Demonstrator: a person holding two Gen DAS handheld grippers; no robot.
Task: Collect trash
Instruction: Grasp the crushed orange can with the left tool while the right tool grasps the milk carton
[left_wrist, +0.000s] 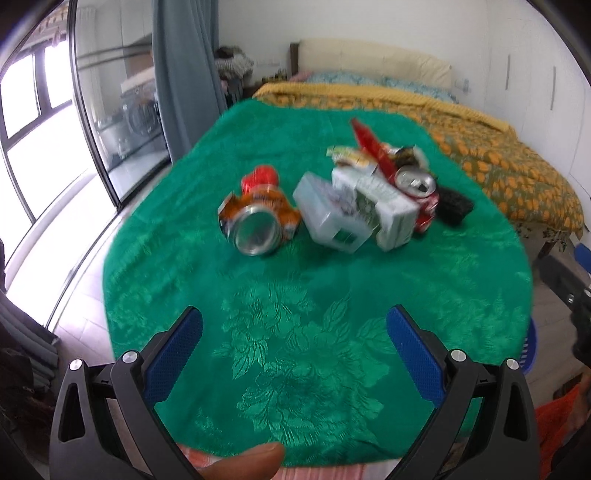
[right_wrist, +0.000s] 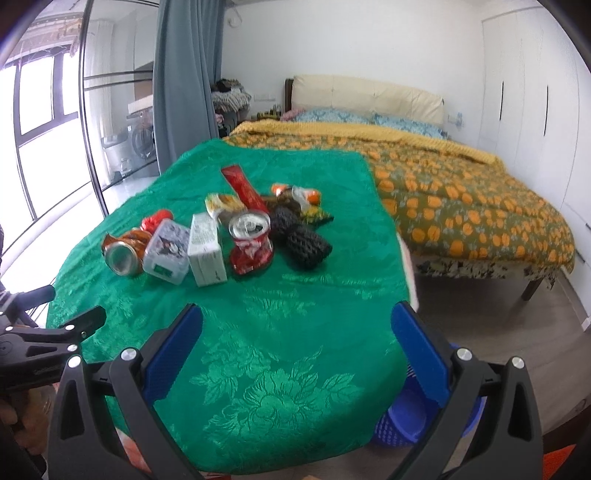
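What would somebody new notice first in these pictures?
First the bright green cloth over the table, with a heap of trash near its middle: a crushed red can, a white carton and a crushed orange can at the heap's left end. Behind it stands a bed with an orange-patterned cover.

The right gripper (right_wrist: 295, 328) is held wide open above a green tablecloth (right_wrist: 280, 332). Beyond it, a crushed red can (right_wrist: 251, 242), white carton (right_wrist: 205, 251) and black mesh rolls (right_wrist: 301, 236) are clustered. A blue basket (right_wrist: 410, 424) is seen below the edge.
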